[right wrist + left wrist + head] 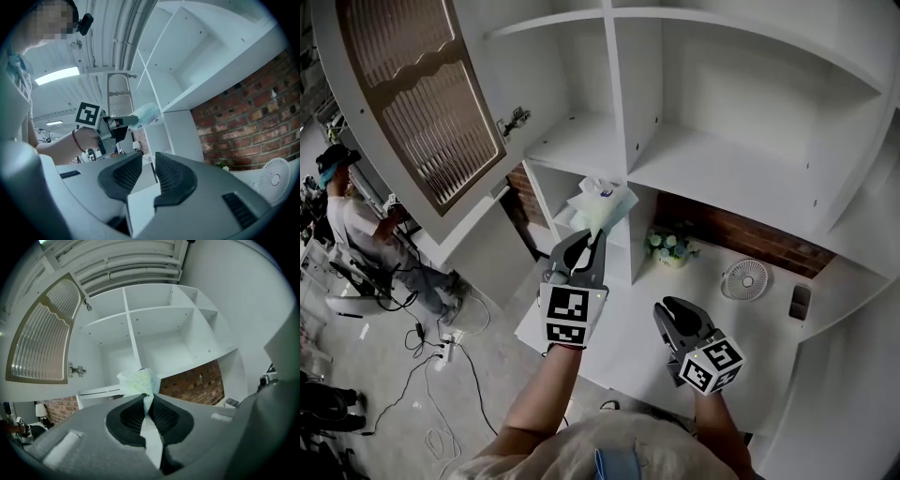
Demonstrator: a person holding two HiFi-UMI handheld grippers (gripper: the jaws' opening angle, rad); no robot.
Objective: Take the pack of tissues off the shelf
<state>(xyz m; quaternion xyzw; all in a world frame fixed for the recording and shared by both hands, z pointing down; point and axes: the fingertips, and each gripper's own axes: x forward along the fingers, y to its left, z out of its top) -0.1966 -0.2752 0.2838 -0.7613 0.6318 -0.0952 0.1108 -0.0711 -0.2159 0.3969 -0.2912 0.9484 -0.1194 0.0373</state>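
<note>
The pack of tissues point(602, 203), white with pale green print, hangs in the air in front of the white shelf unit point(581, 141), near its middle upright. My left gripper point(596, 236) is shut on its lower edge from below. In the left gripper view the pack point(137, 380) sticks up from between the pads, with its thin edge pinched in the gripper point(149, 398). My right gripper point(668, 307) is lower and to the right, over the counter, with a narrow gap between its jaws and nothing in it point(149, 164). From there I see the pack point(145, 115) held clear of the shelf.
A cabinet door point(422, 94) with a ribbed panel stands open at the upper left. On the counter below the shelves sit a small flower pot point(670, 248), a white fan point(744, 277) and a dark small object point(800, 301). A person point(356, 225) and cables are on the floor at left.
</note>
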